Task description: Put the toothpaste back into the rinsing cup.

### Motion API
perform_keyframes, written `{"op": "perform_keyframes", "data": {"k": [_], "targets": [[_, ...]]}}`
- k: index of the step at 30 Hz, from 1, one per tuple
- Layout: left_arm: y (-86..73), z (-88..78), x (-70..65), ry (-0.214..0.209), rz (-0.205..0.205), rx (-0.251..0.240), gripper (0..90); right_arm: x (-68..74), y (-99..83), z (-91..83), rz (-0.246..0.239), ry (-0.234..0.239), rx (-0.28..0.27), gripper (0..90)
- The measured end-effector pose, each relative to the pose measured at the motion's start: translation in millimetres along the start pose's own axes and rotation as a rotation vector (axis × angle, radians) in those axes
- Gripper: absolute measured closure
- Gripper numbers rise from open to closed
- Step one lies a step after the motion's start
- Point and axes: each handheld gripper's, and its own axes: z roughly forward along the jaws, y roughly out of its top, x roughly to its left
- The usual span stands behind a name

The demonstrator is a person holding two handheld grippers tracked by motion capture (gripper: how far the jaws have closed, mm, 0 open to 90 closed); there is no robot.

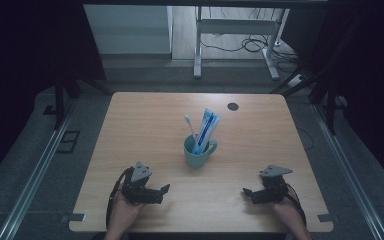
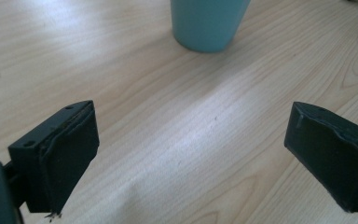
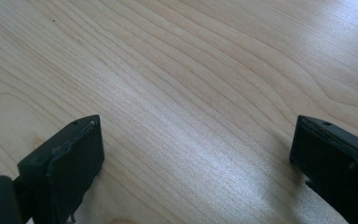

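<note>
From the high view, we are looking at a teal mug (image 1: pixel 198 151) standing upright near the middle of the desk (image 1: pixel 130 130), its handle turned to the right. It is holding a white toothbrush (image 1: pixel 190 126) leaning to the far left and a blue-and-white toothpaste tube (image 1: pixel 206 131) leaning to the far right, both poking well above the rim. The left gripper (image 1: pixel 164 190) is lying at the near left and the right gripper (image 1: pixel 245 192) at the near right, each well apart from the mug, with their tips pointing inward toward one another. Neither is holding anything.

In the left gripper view, we are seeing its fingers (image 2: pixel 58 154) spread wide with bare wood between them, and the lower body of the mug (image 2: pixel 208 23) ahead, a little right of centre. To approach well, we judge that this hand should be lifting first and coming at the tall items from above rather than sliding in low, since a sideways knock could tip the mug.

In the right gripper view, its fingers (image 3: pixel 65 163) are likewise standing wide open over plain desk grain. We think this hand is best placed for steadying the mug by its handle side while the other is drawing an item straight up.
</note>
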Motion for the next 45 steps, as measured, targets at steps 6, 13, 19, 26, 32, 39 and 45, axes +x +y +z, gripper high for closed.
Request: {"op": "perform_keyframes", "data": {"k": [6, 13, 19, 26, 32, 39, 45], "targets": [[-11.5, 2.8, 0.8, 0.009, -0.007, 0.011, 3.3, 0.0, 0.0, 0.0, 0.0, -0.001, 0.0, 2.6], [-18.5, 6.4, -0.7, 0.023, 0.001, 0.03, 3.3, 0.1, 0.0, 0.0, 0.001, 0.0, -0.001, 2.6], [-23.9, 13.2, -1.8, 0.023, 0.005, 0.054, 3.3, 0.1, 0.0, 0.1, 0.001, 0.0, -0.001, 2.6], [-30.0, 21.0, -1.8, 0.016, 0.0, 0.079, 3.4, 0.1, 0.0, 0.1, 0.001, -0.001, -0.001, 2.6], [-31.8, 25.1, -2.5, 0.013, 0.001, 0.098, 3.4, 0.1, 0.0, 0.1, 0.001, 0.0, -0.001, 2.6], [-31.3, 27.4, -2.2, 0.012, -0.006, 0.121, 3.4, 0.1, 0.0, 0.1, 0.001, 0.0, -0.001, 2.6], [-30.6, 29.8, -5.0, 0.035, 0.018, 0.15, 3.3, 0.0, -0.1, 0.1, 0.0, -0.001, -0.001, 2.6]]}}
